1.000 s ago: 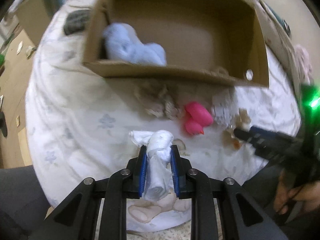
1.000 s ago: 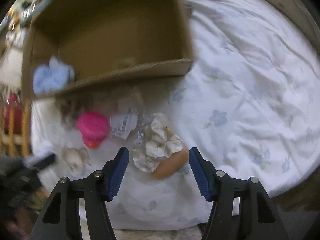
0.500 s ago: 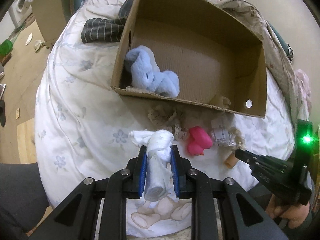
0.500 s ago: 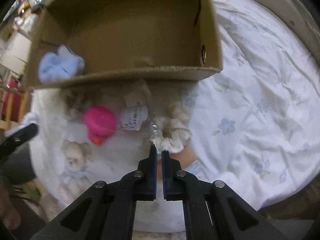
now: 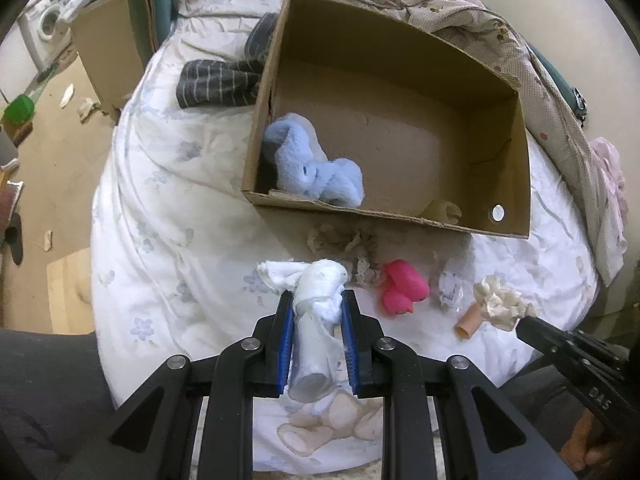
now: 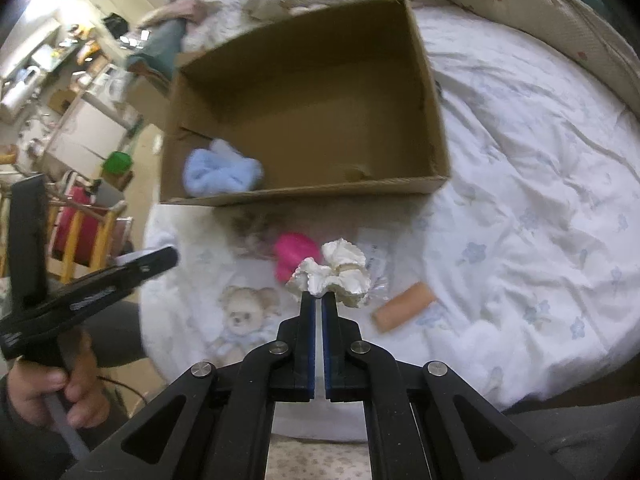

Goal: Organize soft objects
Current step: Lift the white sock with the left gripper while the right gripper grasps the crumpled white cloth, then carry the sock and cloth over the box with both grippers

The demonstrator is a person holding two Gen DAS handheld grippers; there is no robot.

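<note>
My left gripper [image 5: 318, 300] is shut on a rolled white cloth [image 5: 316, 312], held above the bed in front of the cardboard box [image 5: 512, 128]. A fluffy light-blue soft item [image 5: 316, 172] lies in the box's near left corner. My right gripper [image 6: 319, 296] is shut on a cream ruffled scrunchie [image 6: 340, 272], lifted off the bed; the same scrunchie [image 5: 500, 300] shows at the tip of the right gripper [image 5: 520, 322] in the left wrist view. A pink toy [image 5: 404, 288], a beige lace piece [image 5: 340, 244] and a tan tube [image 6: 404, 306] lie on the bed by the box.
A white flowered quilt [image 6: 540, 200] covers the bed. A dark striped garment [image 5: 218, 82] lies left of the box. A small clear packet [image 5: 450, 288] rests near the pink toy. A patterned blanket [image 5: 460, 8] is heaped behind the box. The floor with clutter drops off at left.
The right gripper closed on the cream scrunchie and lifted it off the bed. Both grippers rose, so the box and bed look farther away. The left still holds the white cloth.
</note>
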